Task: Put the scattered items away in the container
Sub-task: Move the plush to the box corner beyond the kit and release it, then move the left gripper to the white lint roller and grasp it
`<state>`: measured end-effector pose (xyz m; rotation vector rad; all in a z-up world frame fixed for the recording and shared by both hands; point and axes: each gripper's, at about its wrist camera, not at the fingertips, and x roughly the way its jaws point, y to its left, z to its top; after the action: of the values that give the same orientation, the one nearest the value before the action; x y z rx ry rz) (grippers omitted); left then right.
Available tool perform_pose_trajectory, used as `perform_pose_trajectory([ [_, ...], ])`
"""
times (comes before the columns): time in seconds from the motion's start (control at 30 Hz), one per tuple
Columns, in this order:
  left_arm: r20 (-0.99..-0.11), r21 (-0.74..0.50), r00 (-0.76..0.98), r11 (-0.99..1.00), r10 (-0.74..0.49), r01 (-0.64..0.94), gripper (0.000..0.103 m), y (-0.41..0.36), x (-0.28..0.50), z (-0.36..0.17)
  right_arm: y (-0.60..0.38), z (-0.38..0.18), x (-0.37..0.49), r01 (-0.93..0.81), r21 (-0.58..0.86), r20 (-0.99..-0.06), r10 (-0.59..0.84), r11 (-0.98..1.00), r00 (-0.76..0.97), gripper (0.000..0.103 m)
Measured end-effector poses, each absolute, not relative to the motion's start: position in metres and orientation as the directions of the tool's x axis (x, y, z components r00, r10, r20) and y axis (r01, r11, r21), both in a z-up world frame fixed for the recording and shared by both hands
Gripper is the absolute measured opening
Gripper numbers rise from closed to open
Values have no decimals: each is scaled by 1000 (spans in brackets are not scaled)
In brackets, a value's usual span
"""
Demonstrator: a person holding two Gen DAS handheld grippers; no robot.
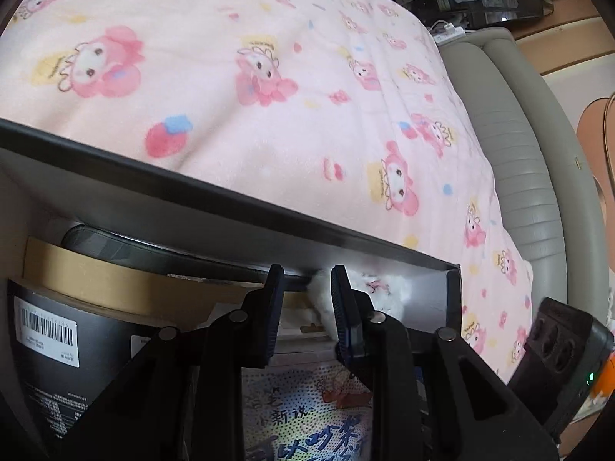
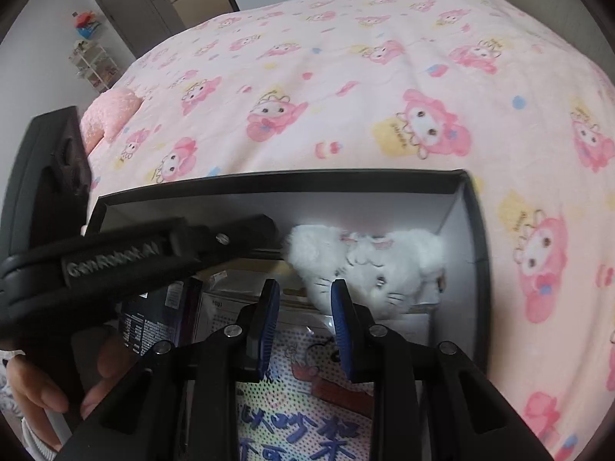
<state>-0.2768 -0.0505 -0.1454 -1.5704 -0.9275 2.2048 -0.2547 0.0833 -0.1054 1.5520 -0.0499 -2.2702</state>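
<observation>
I see both grippers, left [image 1: 306, 274] and right [image 2: 305, 288], jaws narrowly parted, gripping nothing, over black open-topped cardboard box [image 2: 471, 230] holding white fluffy plush cat [image 2: 369, 265] on bed.

My box [image 2: 471, 230] sits on the bed [image 2: 346, 77], on top of the blanket [image 1: 230, 77]. Inside the box, the fluffy cat toy [image 2: 369, 265] lies in the corner at about 1 o'clock from my right claw [image 2: 305, 330], against the back wall. A comic book [image 2: 307, 403] lies flat in the box, right under that claw, at 6 o'clock from the toy. A packet with a barcode [image 1: 50, 330] lies at the 9 o'clock side of the box, and a roll of tape [image 1: 115, 280] sits just behind it. My left claw [image 1: 307, 315] reaches into the box from 9 o'clock. A pillow [image 2: 113, 111] lies on the bed way off at 10 o'clock.
</observation>
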Motion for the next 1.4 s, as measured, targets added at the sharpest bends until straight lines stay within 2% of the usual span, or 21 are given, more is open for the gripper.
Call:
perform_pose_trajectory([
  [0.1,-731,-666,-302,-737,612,119,23,-37,-282,-158,87,-117,-261,253,288,-901,-351,-924,-256,22],
  [0.3,-717,-682,-246,-729,653,52,23,-17,-282,-159,86,-114,-255,254,248,-908,-316,-935,-276,21],
  [0.43,-725,-648,-316,-761,611,14,24,-23,-269,-135,89,-106,-248,243,224,-908,-293,-944,-300,24],
  [0.53,-733,-591,-402,-807,549,-25,30,-32,-246,-103,92,-89,-236,232,170,-901,-247,-958,-357,25],
  [0.6,-739,-536,-456,-843,496,-49,33,-36,-226,-80,95,-74,-226,229,151,-888,-234,-962,-396,29],
  [0.67,-724,-504,-509,-861,466,-71,35,-40,-204,-58,99,-56,-214,223,143,-866,-231,-964,-444,39],
  [0.73,-703,-494,-545,-865,458,-90,40,-46,-183,-41,104,-38,-199,209,148,-838,-235,-967,-493,42],
  [1.0,-664,-464,-598,-875,448,-140,44,-57,-106,-6,101,8,-130,226,166,-765,-270,-960,-584,43],
  [1.17,-675,-472,-600,-876,429,-95,43,-86,-68,-10,78,9,-95,270,160,-761,-293,-950,-579,43],
  [1.4,-705,-497,-599,-867,379,37,42,-165,-36,-31,2,-5,-74,440,153,-780,-381,-885,-496,43],
])
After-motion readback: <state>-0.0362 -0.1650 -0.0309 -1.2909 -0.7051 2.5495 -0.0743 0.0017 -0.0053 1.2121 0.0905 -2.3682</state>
